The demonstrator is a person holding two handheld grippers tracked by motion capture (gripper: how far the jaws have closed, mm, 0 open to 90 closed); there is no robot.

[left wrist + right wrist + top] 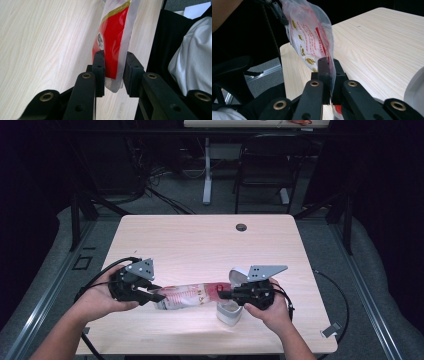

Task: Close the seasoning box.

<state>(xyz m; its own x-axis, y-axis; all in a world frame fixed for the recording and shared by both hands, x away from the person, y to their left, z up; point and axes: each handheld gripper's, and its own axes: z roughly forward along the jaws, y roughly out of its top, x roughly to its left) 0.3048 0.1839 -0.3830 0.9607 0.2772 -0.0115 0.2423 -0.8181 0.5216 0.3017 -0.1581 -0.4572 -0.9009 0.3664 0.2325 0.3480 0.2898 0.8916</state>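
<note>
Red-and-clear plastic bag (186, 295) stretched above the bench (200, 245) btwn both grippers. Right gripper (329, 65): fingers clamped on one end. Left gripper (113, 67): fingers either side of the other end, one touching. White cup (229, 312) just below right gripper.

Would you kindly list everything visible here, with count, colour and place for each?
plastic pouch: one, clear with red and gold print, stretched between both tools above the table's near edge.
white container: one, white, near edge under the right tool, lid up.
table: one, pale wood, centre.
chair: one, black, beyond the table.
left tool: one, black, jaws either side of the pouch's end, one pad touching.
right tool: one, black, clamped on the pouch's other end.
</note>
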